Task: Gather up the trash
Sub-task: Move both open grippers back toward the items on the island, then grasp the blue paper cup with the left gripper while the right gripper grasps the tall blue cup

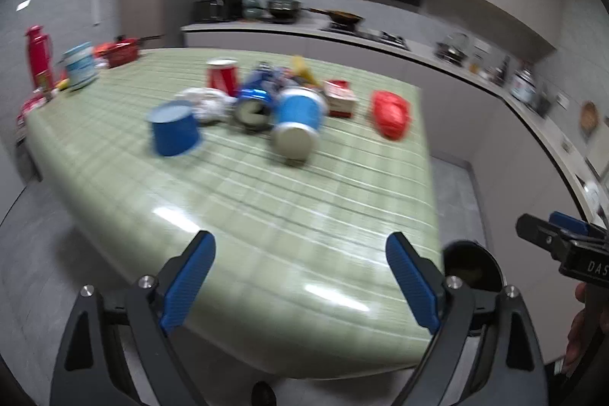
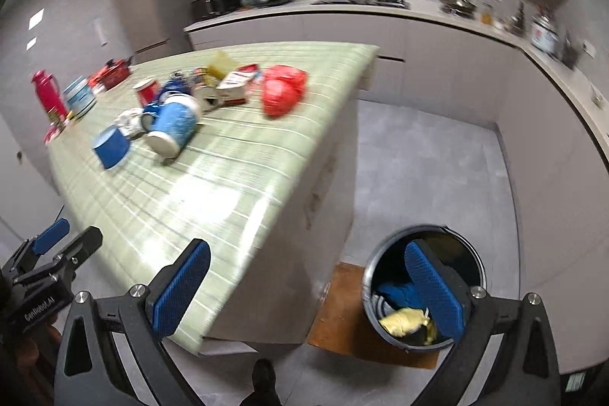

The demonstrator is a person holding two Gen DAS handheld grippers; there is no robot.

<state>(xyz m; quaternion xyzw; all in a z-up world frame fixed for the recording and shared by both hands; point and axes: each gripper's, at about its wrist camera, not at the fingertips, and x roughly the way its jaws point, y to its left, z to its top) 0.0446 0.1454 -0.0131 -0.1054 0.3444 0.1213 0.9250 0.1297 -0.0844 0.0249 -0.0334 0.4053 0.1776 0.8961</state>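
Observation:
Trash lies in a cluster on the green table (image 1: pixel 266 215): an upturned blue cup (image 1: pixel 175 132), a blue cup on its side (image 1: pixel 298 120), a crushed blue can (image 1: pixel 255 94), a red cup (image 1: pixel 222 77), white tissue (image 1: pixel 203 101), a red-and-white box (image 1: pixel 340 97) and a red bag (image 1: pixel 390 115). My left gripper (image 1: pixel 300 242) hangs open over the table's near corner, holding nothing. My right gripper (image 2: pixel 307 248) is open and bare too, its right finger over the dark bin (image 2: pixel 380 261). The bin stands on the floor by the table corner and holds blue and yellow trash (image 2: pixel 403 324).
A red thermos (image 1: pixel 38 56), a blue-and-white bowl (image 1: pixel 80 65) and a red pot (image 1: pixel 121 52) stand at the table's far left. A kitchen counter (image 2: pixel 380 10) with pans runs behind and along the right. A brown board (image 2: pixel 342 311) lies under the bin on the grey floor.

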